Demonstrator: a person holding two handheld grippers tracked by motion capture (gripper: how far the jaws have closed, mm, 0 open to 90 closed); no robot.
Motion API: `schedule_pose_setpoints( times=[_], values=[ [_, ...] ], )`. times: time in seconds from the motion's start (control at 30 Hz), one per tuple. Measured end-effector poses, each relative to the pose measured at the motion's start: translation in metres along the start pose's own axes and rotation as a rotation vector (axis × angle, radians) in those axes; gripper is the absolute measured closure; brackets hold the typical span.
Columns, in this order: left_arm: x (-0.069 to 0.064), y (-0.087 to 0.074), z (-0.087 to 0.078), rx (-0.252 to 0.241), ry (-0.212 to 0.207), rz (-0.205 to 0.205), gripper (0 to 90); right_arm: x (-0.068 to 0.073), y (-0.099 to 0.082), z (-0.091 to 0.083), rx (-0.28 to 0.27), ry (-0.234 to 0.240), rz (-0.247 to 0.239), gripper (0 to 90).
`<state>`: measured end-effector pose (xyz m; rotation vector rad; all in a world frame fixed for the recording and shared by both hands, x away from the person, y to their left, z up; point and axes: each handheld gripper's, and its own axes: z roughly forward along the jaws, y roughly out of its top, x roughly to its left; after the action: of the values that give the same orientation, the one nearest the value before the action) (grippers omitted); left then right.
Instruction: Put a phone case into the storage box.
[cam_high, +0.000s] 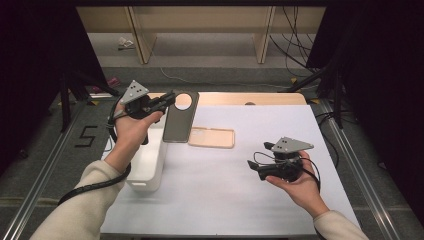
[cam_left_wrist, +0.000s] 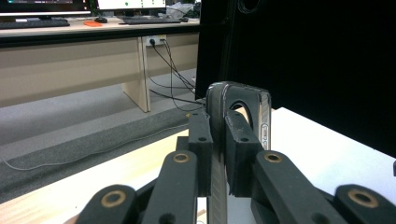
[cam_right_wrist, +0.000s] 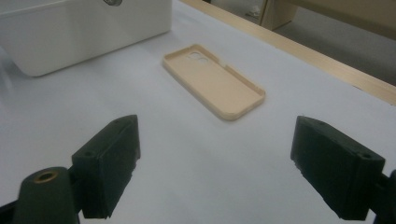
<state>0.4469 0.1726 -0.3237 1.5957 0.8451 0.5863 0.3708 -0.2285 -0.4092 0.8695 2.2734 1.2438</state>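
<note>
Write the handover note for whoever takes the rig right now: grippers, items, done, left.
Left gripper: shut on the dark phone case, pinching it near its round camera cutout and holding it off the table, above the white bin.
Right gripper: open, holding nothing, above the white mat on the right.
Beige phone case: flat on the mat, open side up, just right of the dark case, untouched.
Done: dark case picked up.
Left: probably set the dark case down or into the bin, then handle the beige one; the right gripper faces it.
</note>
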Motion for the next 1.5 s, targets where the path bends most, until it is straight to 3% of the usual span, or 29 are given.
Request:
schedule_pose_setpoints(
  times=[0.63,1.5],
  values=[
    [0.020,0.002,-0.004,-0.005,0.030,0.023,82.0,-0.010,-0.006,-0.011,-0.006,-0.038,0.024,16.6],
    [0.060,0.003,-0.010,-0.019,0.092,-0.011,82.1,-0.013,-0.009,-0.013,-0.007,-0.047,0.038,16.6]
  ],
)
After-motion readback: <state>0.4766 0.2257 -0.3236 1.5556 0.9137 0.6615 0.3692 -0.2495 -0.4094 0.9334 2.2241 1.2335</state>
